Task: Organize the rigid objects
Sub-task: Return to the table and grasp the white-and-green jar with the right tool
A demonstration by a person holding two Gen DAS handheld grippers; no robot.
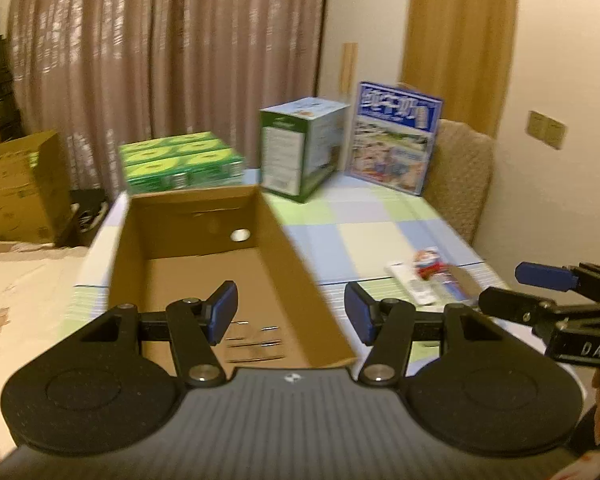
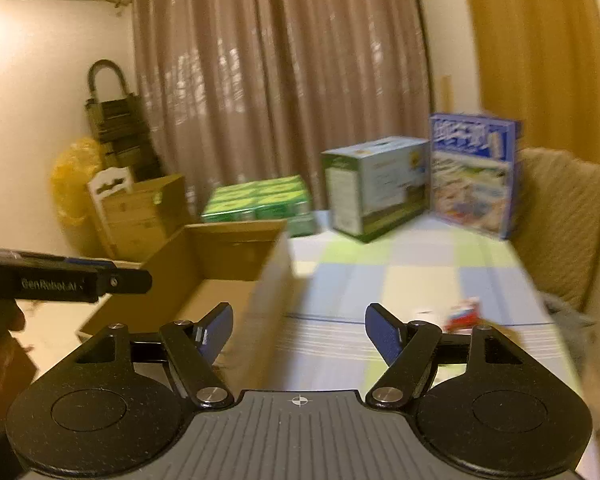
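My left gripper (image 1: 291, 316) hung with its blue-padded fingers spread apart over the open brown cardboard box (image 1: 204, 248), holding nothing. My right gripper (image 2: 299, 332) was likewise apart and empty above the pastel checked tablecloth (image 2: 412, 268). A small red-and-white packet (image 2: 464, 314) lay on the cloth, just ahead of its right finger.

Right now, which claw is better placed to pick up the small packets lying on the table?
Right claw, probably: the packets lie just ahead to its right, while the open left claw hangs over the cardboard box.
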